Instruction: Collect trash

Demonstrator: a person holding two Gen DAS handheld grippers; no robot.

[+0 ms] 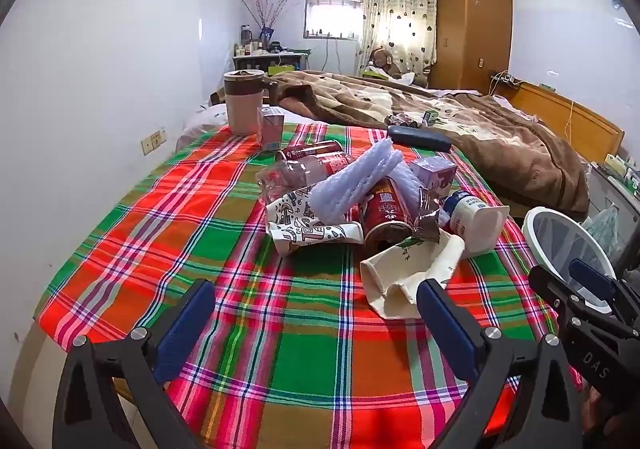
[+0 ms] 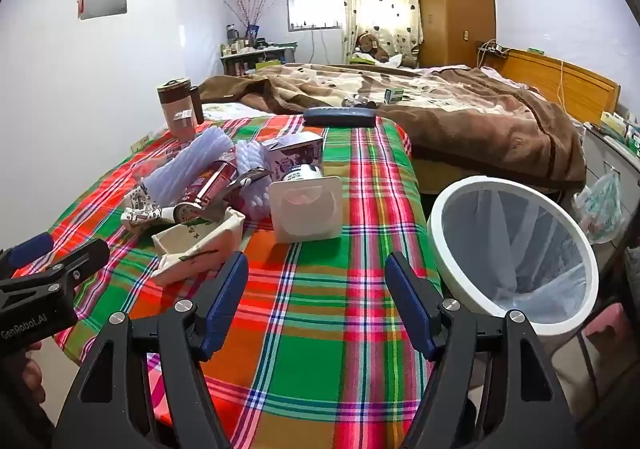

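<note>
A pile of trash lies on the plaid tablecloth (image 1: 304,361): a crushed white paper cup (image 1: 404,269) nearest, a red can (image 1: 384,213), white foam netting (image 1: 352,185), a clear plastic bottle (image 1: 296,173), a purple carton (image 1: 434,173) and a white yogurt cup (image 1: 476,217). My left gripper (image 1: 316,309) is open and empty just before the paper cup. My right gripper (image 2: 318,281) is open and empty, in front of the yogurt cup (image 2: 306,209), with the paper cup (image 2: 200,241) to its left. A white bin (image 2: 516,249) with a clear liner stands off the table's right edge.
A brown lidded mug (image 1: 244,101), a small carton (image 1: 272,129) and a dark case (image 1: 418,137) stand at the table's far side. A bed with a brown blanket (image 1: 460,121) lies beyond. A white wall runs along the left.
</note>
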